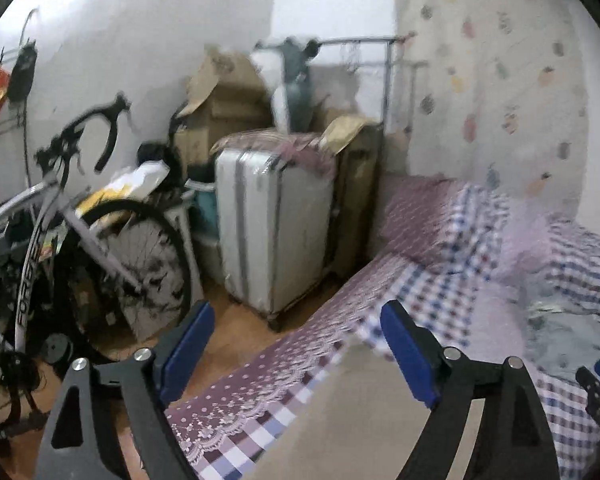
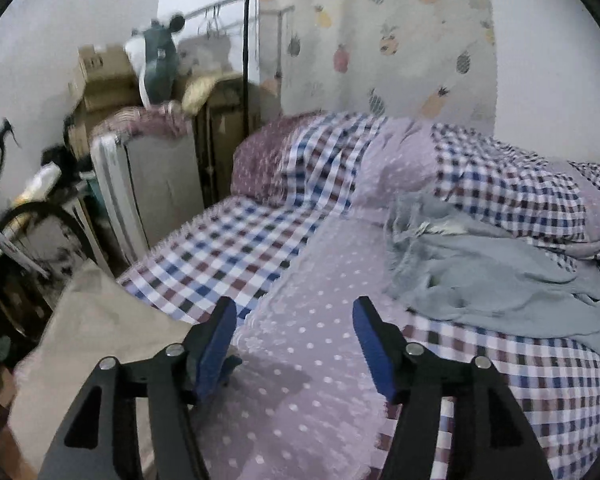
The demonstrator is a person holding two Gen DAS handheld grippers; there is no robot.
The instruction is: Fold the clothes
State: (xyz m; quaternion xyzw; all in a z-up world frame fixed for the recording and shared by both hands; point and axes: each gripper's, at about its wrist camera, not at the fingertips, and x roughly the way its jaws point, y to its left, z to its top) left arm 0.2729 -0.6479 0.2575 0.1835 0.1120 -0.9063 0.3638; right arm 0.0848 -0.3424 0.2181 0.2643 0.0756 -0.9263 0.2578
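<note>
Both grippers' fingers (image 1: 198, 356) (image 2: 370, 344) apart, empty; grey garment (image 2: 496, 272) crumpled on bed (image 2: 308, 320).

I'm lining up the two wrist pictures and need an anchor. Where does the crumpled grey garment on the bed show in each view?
Left wrist view: the grey garment lies at the right edge, blurred, beyond the right finger of the open left gripper.
Right wrist view: it lies right of centre on the bed, ahead of the open right gripper.
Shared landmark: the white suitcase beside the bed.

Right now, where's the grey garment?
In the right wrist view the grey garment lies crumpled on the bed, right of centre, ahead of the open right gripper.
</note>
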